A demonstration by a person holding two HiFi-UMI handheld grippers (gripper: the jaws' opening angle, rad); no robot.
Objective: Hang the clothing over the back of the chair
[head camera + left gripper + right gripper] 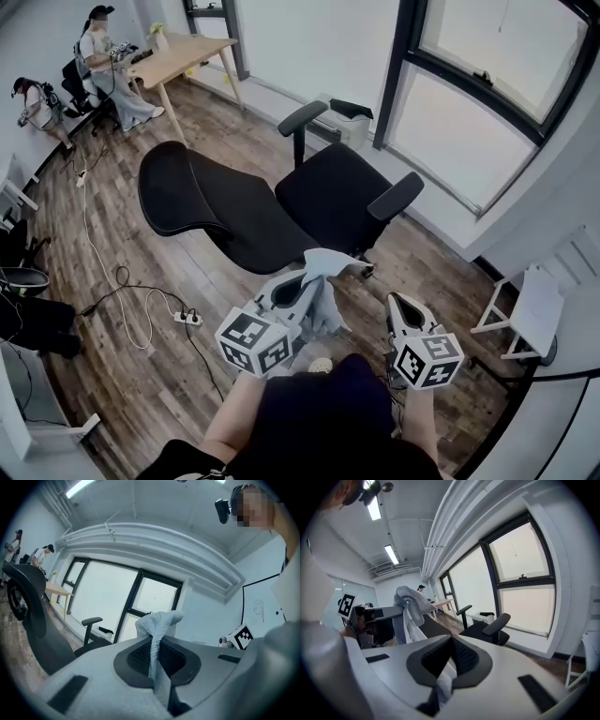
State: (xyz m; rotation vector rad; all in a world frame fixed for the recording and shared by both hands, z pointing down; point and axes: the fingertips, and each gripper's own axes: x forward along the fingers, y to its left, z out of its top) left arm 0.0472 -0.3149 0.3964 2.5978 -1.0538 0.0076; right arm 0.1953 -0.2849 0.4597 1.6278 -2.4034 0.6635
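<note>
Pale grey-blue clothing [322, 277] hangs bunched from the left gripper [305, 281], low in the middle of the head view. The left gripper view shows its jaws pressed together on a fold, with a rounded tuft of fabric poking out past the tips and the rest trailing down behind the pads.

The right gripper [399, 302] is held just beside it, apart from the cloth. Its jaws meet at the tips with nothing sticking out beyond them. A pale strip shows in the gap lower down, but what it is cannot be told.

Beyond both grippers stands a black office chair [333, 192] on a dark wooden floor [122, 234]. Its curved backrest [183, 192] lies tilted far over toward the left of the head view, and its two armrests stand up on either side of the seat. The clothing is near the seat's front edge, not on the backrest.

Two people sit at a wooden desk [183, 52] in the far corner, and large dark-framed windows [469, 112] line the wall behind the chair.
</note>
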